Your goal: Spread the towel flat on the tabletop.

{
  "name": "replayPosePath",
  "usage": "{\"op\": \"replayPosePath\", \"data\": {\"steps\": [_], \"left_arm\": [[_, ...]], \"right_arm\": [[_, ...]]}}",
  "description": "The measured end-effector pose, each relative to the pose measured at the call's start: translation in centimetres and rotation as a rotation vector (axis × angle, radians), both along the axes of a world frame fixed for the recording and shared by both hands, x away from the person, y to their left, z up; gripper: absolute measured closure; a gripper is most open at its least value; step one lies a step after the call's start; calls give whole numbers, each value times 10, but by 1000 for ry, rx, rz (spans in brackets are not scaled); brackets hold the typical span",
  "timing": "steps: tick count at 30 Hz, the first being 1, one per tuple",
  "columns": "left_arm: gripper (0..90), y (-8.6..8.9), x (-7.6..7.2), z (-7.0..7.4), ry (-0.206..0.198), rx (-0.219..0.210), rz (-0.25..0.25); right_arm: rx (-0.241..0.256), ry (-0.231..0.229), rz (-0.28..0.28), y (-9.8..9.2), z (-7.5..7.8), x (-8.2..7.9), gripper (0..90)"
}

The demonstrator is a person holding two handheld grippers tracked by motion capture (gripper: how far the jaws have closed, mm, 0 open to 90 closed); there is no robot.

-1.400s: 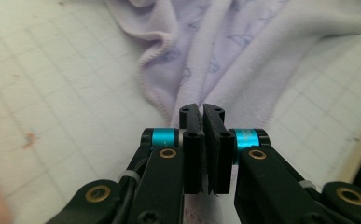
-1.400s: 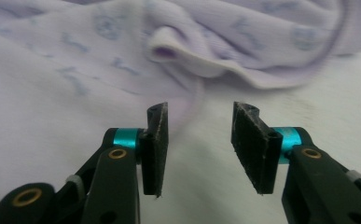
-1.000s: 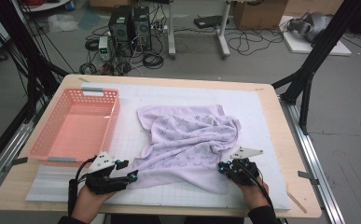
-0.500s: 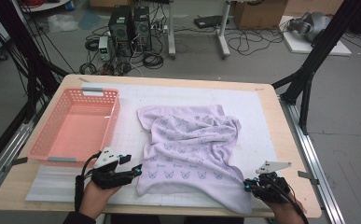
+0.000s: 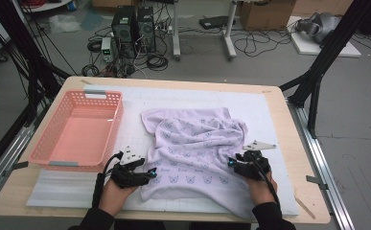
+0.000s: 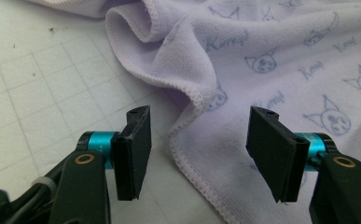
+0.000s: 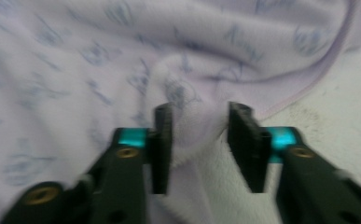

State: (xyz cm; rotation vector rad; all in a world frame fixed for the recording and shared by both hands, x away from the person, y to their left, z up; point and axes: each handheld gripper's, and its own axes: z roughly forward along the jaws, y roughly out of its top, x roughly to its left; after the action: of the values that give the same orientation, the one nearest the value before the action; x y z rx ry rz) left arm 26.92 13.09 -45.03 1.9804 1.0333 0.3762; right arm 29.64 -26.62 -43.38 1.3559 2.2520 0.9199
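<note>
Lilac towel (image 6: 281, 56), printed with cat faces and blurred script, lies between both parted claws (image 6: 199, 154) (image 7: 199, 149).

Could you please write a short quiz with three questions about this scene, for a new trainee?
1. True or false: the pink basket has the lilac towel inside it.
2. In the left gripper view, how do the jaws of the left gripper stand? A) wide apart over the towel's stitched edge B) closed on a fold C) closed on the mat
3. What lies between the jaws of the right gripper in its own view?

Key
1. False: the towel lies crumpled on the white grid mat, beside the basket.
2. A.
3. A raised fold of the towel; the jaws are apart.
</note>
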Motion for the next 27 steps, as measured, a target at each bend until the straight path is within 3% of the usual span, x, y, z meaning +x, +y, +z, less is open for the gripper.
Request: {"op": "replayPosePath", "data": {"steps": [2, 4, 7, 10, 12, 15, 19, 27], "left_arm": [[404, 2, -1, 0, -1, -3, 6], [404, 3, -1, -1, 0, -1, 6], [403, 2, -1, -1, 0, -5, 5], [408, 1, -2, 0, -11, -6, 7], [410, 2, -3, 1, -11, -19, 2], [413, 1, -3, 1, -5, -27, -5], [413, -2, -1, 0, 10, -27, -32], [413, -15, 11, 1, 31, -25, -79]], "right_arm": [[33, 15, -24, -5, -5, 7, 817], [-9, 1, -24, -8, -4, 11, 848], [-103, -51, -69, -13, -2, 16, 859], [-123, -135, -185, -25, -4, 22, 860], [-118, -154, -233, -32, -8, 25, 858], [-125, -178, -224, -33, -10, 24, 831], [-59, -209, -181, -36, -6, 12, 633], [26, -189, -96, -54, 7, -26, 465]]}}
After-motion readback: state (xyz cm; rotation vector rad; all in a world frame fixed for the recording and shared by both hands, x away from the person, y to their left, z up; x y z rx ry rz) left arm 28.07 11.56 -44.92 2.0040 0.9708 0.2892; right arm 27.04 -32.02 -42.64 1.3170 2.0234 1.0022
